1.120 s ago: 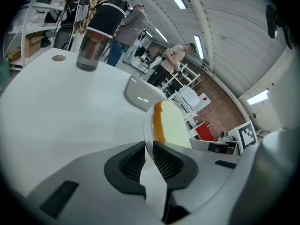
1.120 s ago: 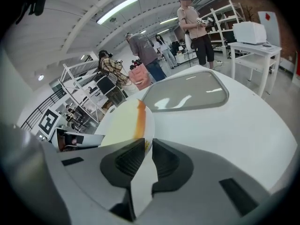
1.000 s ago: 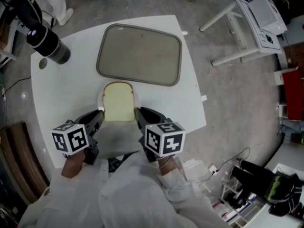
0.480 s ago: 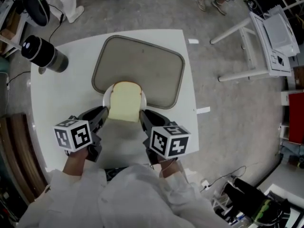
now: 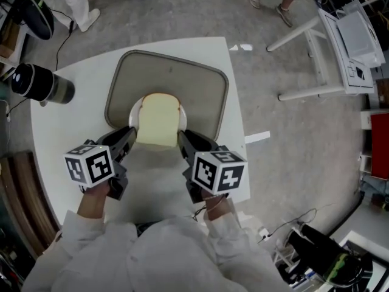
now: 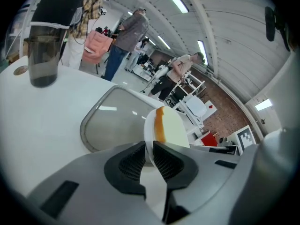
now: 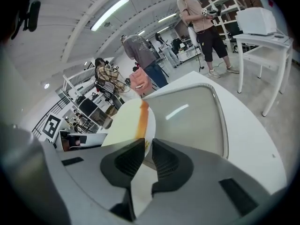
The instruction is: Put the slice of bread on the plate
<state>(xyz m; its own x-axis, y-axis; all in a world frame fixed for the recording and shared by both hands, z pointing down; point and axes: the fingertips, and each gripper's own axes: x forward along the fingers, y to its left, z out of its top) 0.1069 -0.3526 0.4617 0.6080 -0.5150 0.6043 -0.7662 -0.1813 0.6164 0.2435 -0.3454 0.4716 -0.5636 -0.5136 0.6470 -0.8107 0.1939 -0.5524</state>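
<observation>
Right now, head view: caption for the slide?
The left gripper and right gripper each clamp the plate rim, bread slice on it, at the tray near edge.

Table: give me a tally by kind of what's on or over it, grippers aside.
tray: 1
plate: 1
slice of bread: 1
dark tumbler: 1
small disc: 1
Total: 5
</observation>
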